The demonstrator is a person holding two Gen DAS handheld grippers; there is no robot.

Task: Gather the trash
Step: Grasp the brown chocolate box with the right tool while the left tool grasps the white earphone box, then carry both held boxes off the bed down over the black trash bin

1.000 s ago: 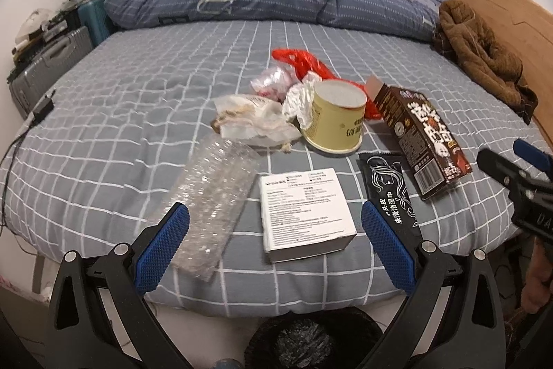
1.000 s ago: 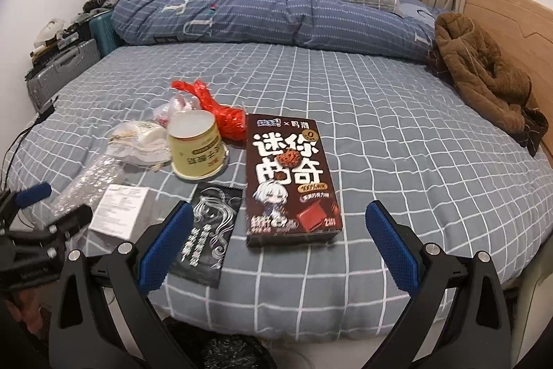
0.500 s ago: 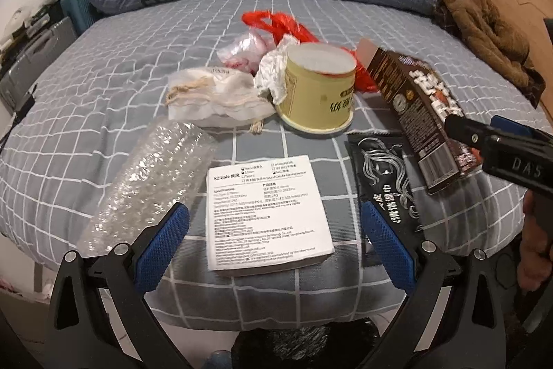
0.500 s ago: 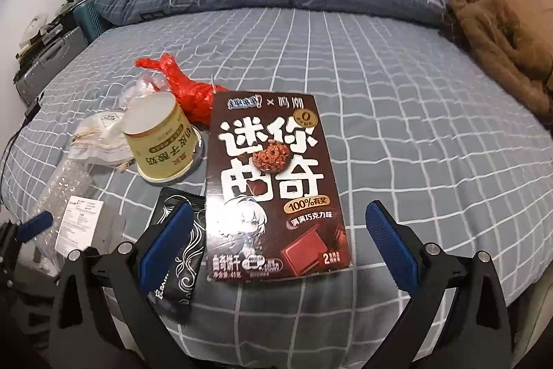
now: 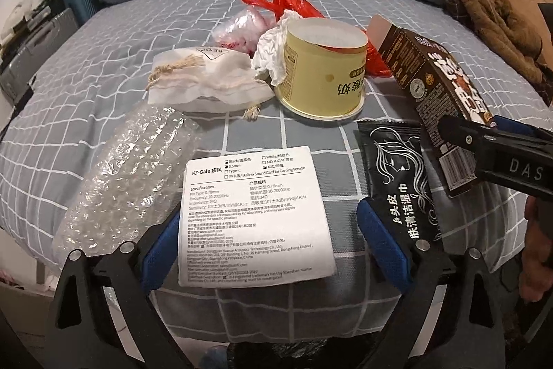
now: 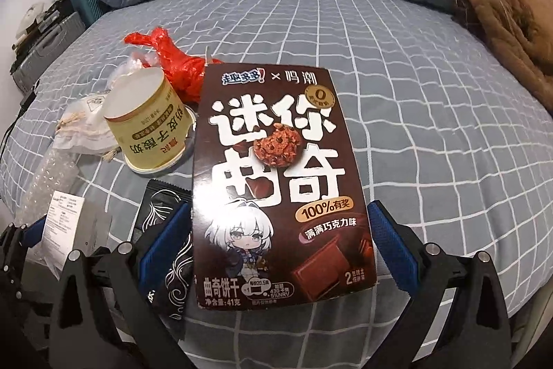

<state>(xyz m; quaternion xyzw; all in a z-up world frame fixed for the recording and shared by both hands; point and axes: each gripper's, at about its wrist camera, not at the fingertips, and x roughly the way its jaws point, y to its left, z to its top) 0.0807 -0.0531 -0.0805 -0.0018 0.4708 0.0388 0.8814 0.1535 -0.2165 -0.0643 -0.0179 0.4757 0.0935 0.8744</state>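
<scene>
The left tool (image 5: 266,241), jaws closing but not yet touching, straddles the white box (image 5: 254,217) on the bed (image 5: 432,23). The right tool (image 6: 276,244) stands released around the cookie box (image 6: 276,182). Both look light, stiff cardboard; pinch across the long edges.

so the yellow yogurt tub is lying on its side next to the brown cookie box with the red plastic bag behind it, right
Not quite. The yellow yogurt tub is not lying on its side: it stands upside down, its wide rim on the bedsheet and its print inverted, as the right wrist view shows. The rest holds: it sits next to the brown cookie box, with the red plastic bag behind it.
</scene>
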